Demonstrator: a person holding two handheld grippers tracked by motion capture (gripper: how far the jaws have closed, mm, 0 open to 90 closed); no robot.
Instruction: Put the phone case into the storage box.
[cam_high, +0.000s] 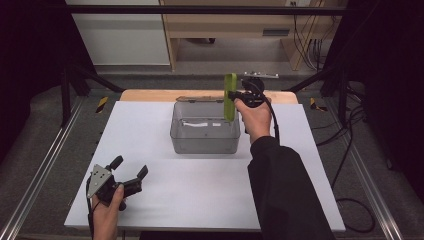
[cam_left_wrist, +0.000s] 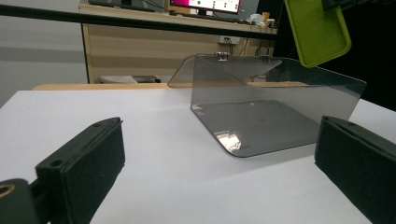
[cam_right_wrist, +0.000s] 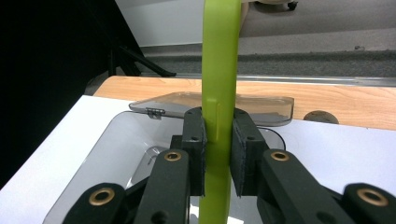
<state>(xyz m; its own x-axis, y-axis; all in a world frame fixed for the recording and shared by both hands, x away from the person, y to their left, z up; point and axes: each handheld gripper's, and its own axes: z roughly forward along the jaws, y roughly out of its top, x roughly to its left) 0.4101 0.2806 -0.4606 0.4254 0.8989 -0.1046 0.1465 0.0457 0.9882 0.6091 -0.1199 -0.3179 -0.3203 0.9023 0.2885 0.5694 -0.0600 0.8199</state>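
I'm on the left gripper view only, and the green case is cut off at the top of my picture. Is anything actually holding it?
Observer: Yes. The right hand-held gripper is shut on the green phone case, edge-on between its pads.
Operator: Where is it relative to the box?
Observer: The high view shows it upright above the right end of the clear box.
Operator: And my own gripper?
Observer: The left hand-held gripper is open at the white board's near left corner.

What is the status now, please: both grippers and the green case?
Right gripper shut on flat lime-green phone case, held upright over open smoky clear plastic box. Left gripper open, empty, resting on white table. Nothing in the way.
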